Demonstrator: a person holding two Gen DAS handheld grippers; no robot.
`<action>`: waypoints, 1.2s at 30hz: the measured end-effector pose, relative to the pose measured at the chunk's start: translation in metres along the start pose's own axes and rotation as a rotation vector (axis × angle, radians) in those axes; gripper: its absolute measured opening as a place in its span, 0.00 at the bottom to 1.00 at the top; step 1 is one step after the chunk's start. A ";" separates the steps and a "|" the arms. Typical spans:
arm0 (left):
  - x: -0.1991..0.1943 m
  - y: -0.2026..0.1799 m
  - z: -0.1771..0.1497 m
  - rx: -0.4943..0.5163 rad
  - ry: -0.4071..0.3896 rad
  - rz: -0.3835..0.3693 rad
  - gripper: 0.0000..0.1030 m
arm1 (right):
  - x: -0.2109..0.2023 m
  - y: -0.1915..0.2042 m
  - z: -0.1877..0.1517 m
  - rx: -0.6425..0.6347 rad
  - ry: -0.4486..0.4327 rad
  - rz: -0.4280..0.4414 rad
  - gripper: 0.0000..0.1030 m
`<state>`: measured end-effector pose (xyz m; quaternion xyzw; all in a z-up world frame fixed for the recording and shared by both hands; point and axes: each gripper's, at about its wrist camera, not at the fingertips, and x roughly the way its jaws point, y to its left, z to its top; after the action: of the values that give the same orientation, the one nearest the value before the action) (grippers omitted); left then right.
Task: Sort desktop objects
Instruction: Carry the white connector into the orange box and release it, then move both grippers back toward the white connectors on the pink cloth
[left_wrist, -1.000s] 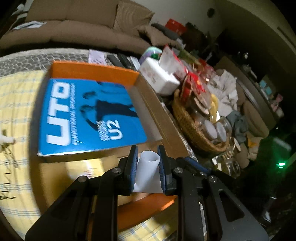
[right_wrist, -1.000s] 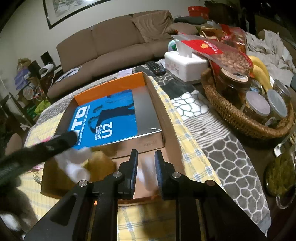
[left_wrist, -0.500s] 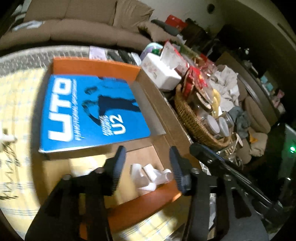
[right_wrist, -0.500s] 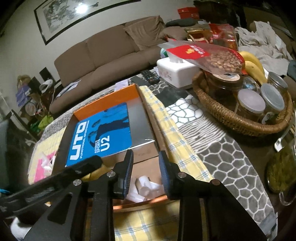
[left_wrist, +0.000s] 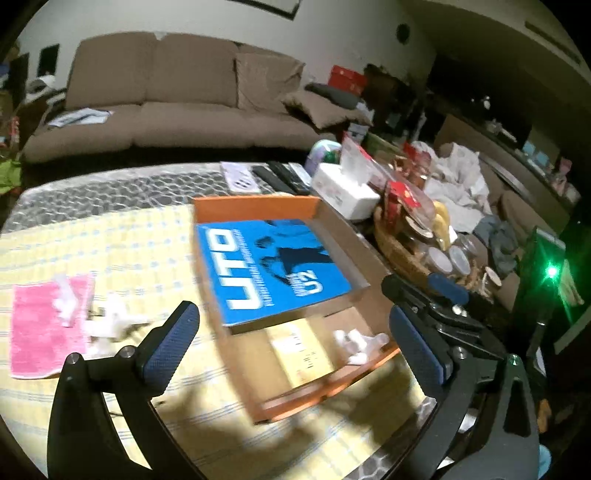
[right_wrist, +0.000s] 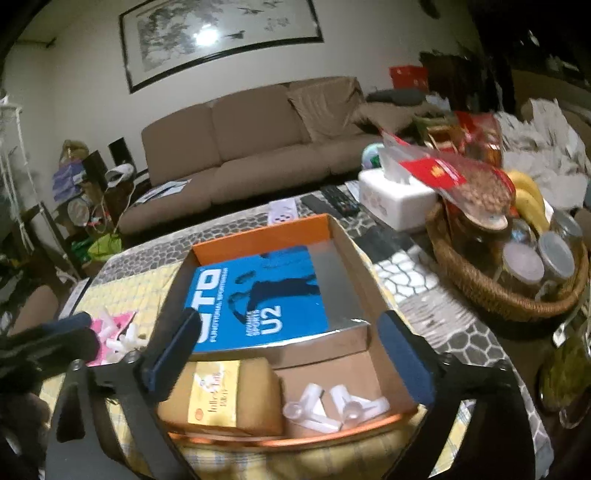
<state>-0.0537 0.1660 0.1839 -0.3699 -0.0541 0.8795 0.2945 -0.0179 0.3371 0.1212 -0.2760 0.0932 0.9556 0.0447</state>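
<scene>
The white plastic scoops (right_wrist: 334, 408) lie in a loose heap in the near right corner of the orange cardboard box (right_wrist: 258, 234), on its brown floor, just beside a tan packet with a yellow label (right_wrist: 221, 400); their long handles lie roughly flat and fan out toward the right wall, round bowls toward the packet. The right wrist view shows this heap sharply, two clear bowls and several stubby white handles, whereas in the left wrist view the same scoops (left_wrist: 356, 341) are only a blurred white smear. The left view in turn shows what the right barely catches: more white scoops (left_wrist: 110, 321) scattered on the yellow checked cloth (left_wrist: 110, 236) of the worktop beside a pink towel (left_wrist: 48, 325), outside the box and well apart from the heap. A blue UTO box (right_wrist: 255, 295) fills the far part of the orange box, tilted up on the packet. Beyond, to the right, stand a white tissue box (right_wrist: 395, 199), remote controls (right_wrist: 332, 199) and a wicker basket (right_wrist: 498, 288) with jars, bananas and a red snack bag. The left tool (left_wrist: 295, 328) and the right tool (right_wrist: 291, 354) both hang above the box with jaws spreading wide, nothing between the pads of either; the right tool's fingers partly frame the heap without touching it.
</scene>
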 end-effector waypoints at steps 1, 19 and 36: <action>-0.007 0.006 -0.002 0.001 -0.009 0.017 1.00 | -0.001 0.006 0.000 -0.016 -0.002 0.004 1.00; -0.096 0.203 -0.050 -0.259 -0.046 0.297 1.00 | 0.018 0.169 -0.006 -0.211 0.047 0.243 1.00; -0.045 0.279 -0.033 -0.343 -0.044 0.289 1.00 | 0.118 0.258 -0.067 -0.267 0.313 0.257 0.78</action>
<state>-0.1395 -0.0918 0.1001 -0.3994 -0.1558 0.8982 0.0970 -0.1183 0.0752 0.0416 -0.4100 0.0061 0.9029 -0.1290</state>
